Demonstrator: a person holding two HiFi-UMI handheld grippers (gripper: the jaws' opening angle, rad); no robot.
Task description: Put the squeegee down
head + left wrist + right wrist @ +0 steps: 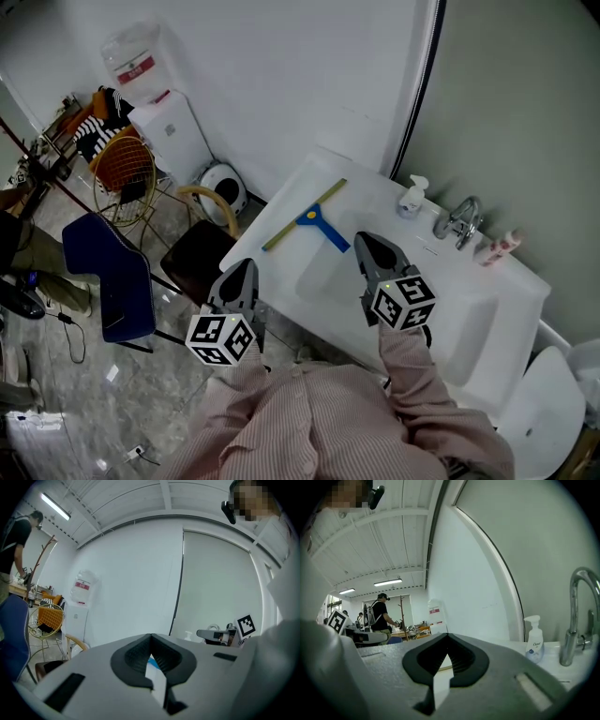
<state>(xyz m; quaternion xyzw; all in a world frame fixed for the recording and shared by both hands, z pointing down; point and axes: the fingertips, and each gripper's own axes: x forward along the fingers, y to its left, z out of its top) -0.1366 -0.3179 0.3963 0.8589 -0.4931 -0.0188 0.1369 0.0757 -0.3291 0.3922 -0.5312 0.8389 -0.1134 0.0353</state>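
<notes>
Behind the marker cubes (220,339) only striped sleeves (309,422) show. The left tool (244,265) and right tool (364,242) have their jaws together and empty, and both point about level toward the wall. Beyond and between them, the squeegee (314,218) lies flat on the bench (370,202). The jaws block most of it in both gripper views.

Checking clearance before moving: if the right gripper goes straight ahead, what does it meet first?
Probably the white wall; the right gripper seems to pass above the squeegee, though depth is unclear.
</notes>
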